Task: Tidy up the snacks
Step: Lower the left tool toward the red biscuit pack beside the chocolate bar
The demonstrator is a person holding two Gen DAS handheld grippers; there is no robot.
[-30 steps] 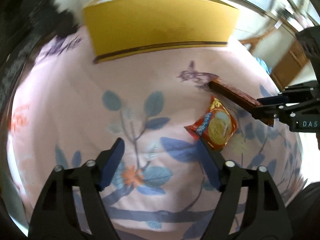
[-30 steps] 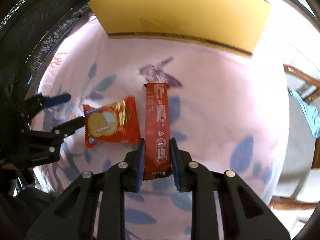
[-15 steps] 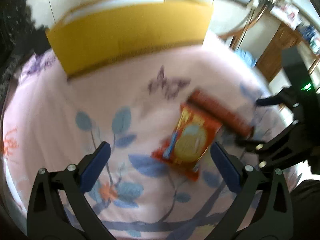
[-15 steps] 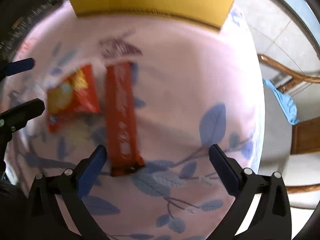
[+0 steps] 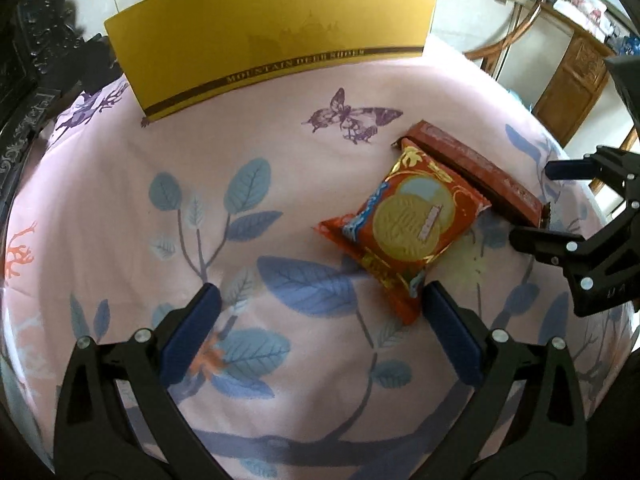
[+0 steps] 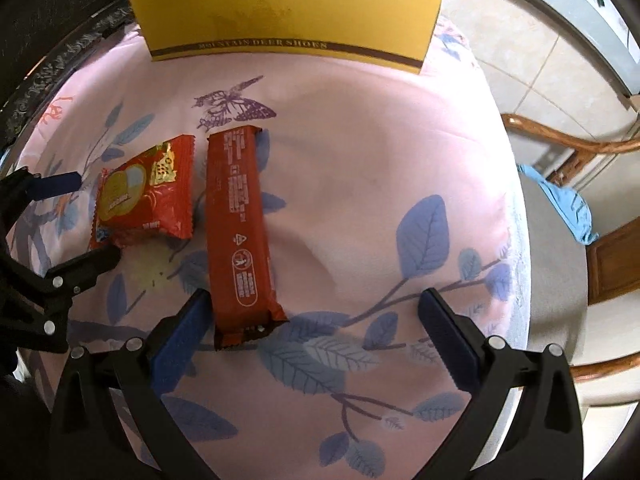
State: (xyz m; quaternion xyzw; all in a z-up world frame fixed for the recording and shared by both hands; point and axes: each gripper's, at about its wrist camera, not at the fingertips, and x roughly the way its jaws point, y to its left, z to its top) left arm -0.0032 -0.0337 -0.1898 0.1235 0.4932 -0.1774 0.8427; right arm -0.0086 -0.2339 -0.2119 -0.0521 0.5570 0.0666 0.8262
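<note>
— Snacks, how many? 
— Two: a red biscuit packet (image 6: 144, 194) just left of a long red wafer bar (image 6: 240, 232), on flowered cloth (image 6: 360, 200).
— Grippers? 
— Left gripper (image 5: 320, 312) and right gripper (image 6: 314, 316) both spread wide, holding nothing. One yellow shoebox (image 6: 292, 8) behind.

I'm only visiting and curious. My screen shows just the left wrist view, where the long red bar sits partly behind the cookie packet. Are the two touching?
Observer: No. The right wrist view shows the cookie packet and the long bar side by side, with a narrow strip of tablecloth between them.
Operator: Is the other tool holding the bar?
Observer: No. The right gripper has its fingers wide open. The bar's near end lies on the cloth between them, close to the picture-left one.
Operator: Anything off the table's right side?
Observer: A crumpled blue cloth by a wooden chair.
</note>
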